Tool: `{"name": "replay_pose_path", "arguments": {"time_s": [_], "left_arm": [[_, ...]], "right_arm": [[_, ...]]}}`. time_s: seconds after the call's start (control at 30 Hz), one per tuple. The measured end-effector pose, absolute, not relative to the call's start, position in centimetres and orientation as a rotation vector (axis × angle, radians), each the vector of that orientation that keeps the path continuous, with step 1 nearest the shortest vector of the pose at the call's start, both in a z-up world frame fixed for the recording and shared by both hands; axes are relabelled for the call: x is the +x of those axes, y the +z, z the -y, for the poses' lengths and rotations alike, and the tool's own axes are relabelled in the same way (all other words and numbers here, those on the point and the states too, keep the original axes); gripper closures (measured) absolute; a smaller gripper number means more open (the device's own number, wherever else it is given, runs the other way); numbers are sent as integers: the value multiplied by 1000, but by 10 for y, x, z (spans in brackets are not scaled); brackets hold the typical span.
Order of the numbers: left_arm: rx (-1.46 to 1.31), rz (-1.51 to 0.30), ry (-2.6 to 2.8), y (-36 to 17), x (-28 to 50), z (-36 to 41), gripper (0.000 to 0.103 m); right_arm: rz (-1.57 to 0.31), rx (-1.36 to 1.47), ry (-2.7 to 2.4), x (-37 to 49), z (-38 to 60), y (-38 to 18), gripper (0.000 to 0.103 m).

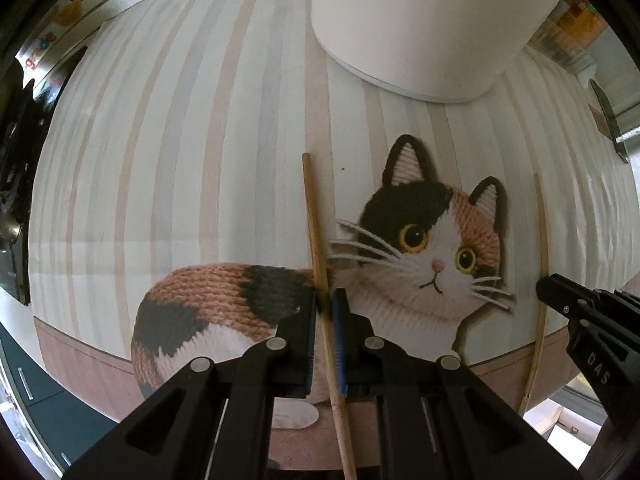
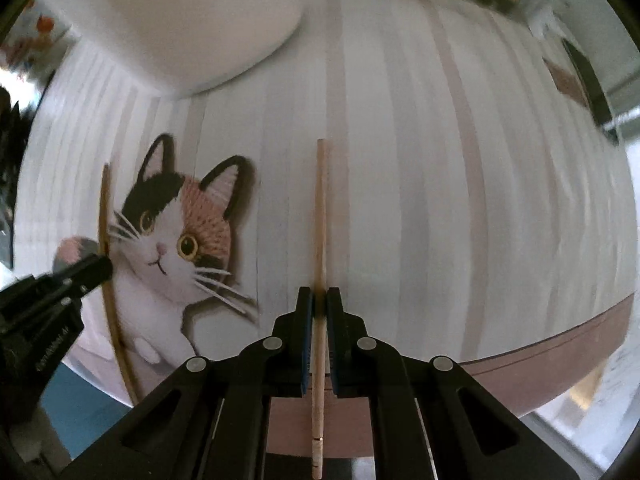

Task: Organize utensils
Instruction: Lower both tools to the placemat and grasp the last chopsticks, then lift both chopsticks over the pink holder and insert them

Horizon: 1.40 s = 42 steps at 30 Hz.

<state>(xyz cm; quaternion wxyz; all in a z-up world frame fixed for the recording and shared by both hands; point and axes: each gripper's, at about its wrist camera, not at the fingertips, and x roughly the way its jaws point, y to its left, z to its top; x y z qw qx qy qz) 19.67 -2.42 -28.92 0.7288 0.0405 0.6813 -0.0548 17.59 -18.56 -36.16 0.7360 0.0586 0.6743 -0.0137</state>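
Item 1: left gripper (image 1: pixel 325 298). Closed onto 1 wooden chopstick (image 1: pixel 316 232), pads pinching it about midway along its length. The chopstick's long axis runs along the fingers, from 6 o'clock up to 12 o'clock, free tip pointing ahead.

Item 2: right gripper (image 2: pixel 320 296). Closed likewise onto a second chopstick (image 2: pixel 320 220), axis again 6 to 12 o'clock. The 2 sticks lie roughly parallel, side by side and apart.

Item 3: white container (image 1: pixel 416 28). Stands on the striped cat-print mat (image 1: pixel 180 140), ahead of both grippers, at 12 to 1 o'clock from the left, 11 o'clock from the right. Only its outer wall and base show; contents cannot be told.

Judgement: each tip already points roughly toward the container; the left gripper appears slightly nearer.
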Motion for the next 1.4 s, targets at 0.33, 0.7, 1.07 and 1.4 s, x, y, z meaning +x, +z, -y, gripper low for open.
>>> {"name": "replay_pose_path", "arguments": {"time_s": [0.33,0.7,1.07,1.4], "left_arm": [[100,-1491,-119,-287,190,32,97],[164,-1263,-51,-233,191,36,99],[119,-1009,-40,-125,196,31,99],[-34,-795,-94,11,208,14,99]], "right_arm": [[-1514,24,-13,169,166,-363,95],[-1364,114,-75,172,165,-322,96],[-1061,150,-71,185,180,-208,96],[-802,253,1,200,197,-79,96]]}}
